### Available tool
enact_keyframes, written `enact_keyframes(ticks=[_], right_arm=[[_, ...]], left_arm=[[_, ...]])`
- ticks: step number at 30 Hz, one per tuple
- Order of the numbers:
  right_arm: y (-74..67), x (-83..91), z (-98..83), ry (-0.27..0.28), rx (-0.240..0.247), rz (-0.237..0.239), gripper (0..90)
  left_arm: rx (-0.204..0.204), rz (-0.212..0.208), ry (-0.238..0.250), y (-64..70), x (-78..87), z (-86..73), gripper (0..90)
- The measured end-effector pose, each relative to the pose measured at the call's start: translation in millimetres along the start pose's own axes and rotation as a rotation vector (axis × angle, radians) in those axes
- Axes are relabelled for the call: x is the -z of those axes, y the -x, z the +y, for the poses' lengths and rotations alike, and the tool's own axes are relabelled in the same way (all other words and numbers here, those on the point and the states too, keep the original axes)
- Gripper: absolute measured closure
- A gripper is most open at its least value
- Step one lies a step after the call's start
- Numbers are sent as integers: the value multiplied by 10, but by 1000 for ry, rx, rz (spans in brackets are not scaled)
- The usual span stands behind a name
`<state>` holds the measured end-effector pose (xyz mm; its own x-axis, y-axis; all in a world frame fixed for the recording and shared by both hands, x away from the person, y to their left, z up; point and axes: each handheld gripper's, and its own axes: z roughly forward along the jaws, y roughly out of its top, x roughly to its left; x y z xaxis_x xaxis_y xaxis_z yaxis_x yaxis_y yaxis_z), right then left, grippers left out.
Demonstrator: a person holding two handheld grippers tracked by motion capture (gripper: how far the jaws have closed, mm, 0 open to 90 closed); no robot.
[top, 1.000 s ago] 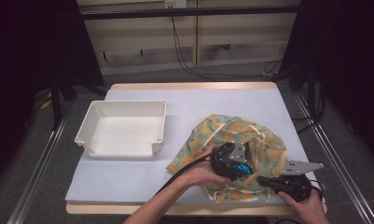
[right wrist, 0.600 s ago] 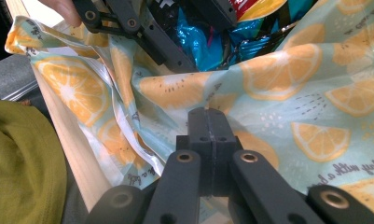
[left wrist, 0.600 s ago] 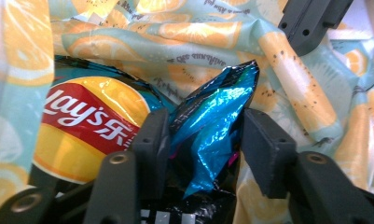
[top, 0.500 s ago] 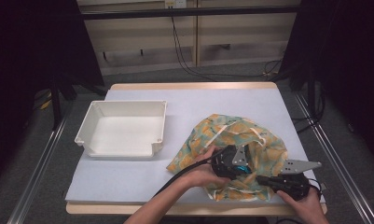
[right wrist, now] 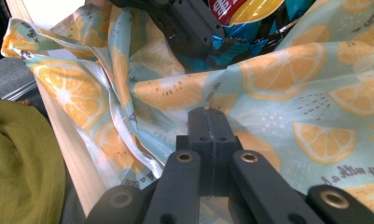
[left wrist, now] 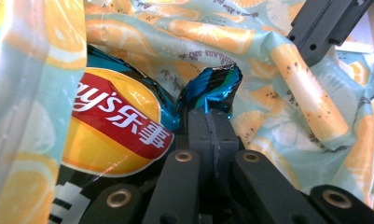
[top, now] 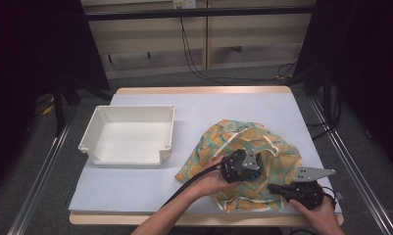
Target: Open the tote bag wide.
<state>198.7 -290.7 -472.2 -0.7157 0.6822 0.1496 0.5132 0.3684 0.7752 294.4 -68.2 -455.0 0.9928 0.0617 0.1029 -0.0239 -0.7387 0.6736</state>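
A fruit-print cloth bag [top: 267, 142] lies at the table's front right. Inside it is a yellow, red and blue crisp packet [left wrist: 114, 121], also seen past the cloth [right wrist: 240, 9]. My left gripper [left wrist: 211, 114] reaches into the bag [left wrist: 278, 60]; its jaws have just been closing and now pinch the packet's crumpled blue corner. From above, the left gripper [top: 250, 171] sits at the bag's mouth. My right gripper [right wrist: 211, 114] is shut on the bag's cloth [right wrist: 278, 70] near its front edge, and lies at the table's front right corner [top: 272, 187].
A white rectangular tray [top: 93, 132] stands empty on the left half of the pale table [top: 223, 107]. The wooden table edge [right wrist: 68, 135] runs close to the right gripper. A cable [top: 194, 178] trails from the left gripper along the forearm.
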Motion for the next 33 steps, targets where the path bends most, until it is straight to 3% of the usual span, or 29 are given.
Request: enact_keyframes(ticks=[5,6,12,20,30,33], right_arm=[[2,-13,9,6,2,2,900],[4,-14,12,8,3,4,900],[-12,-28,59,26,9,0,900],[-3,-41,124,58,2,-13,900],[19,-95,144,43,-4,-12,900],[22,-97,143,41,-6,-11,900]], left_arm=[[28,-27,40,-20,62,-13,900],[44,-49,52,-39,88,-21,900],[110,-82,159,-101,287,-37,900],[112,-120,242,-96,509,5,900],[147,-165,367,-133,773,9,900],[143,-157,390,-139,841,36,900]])
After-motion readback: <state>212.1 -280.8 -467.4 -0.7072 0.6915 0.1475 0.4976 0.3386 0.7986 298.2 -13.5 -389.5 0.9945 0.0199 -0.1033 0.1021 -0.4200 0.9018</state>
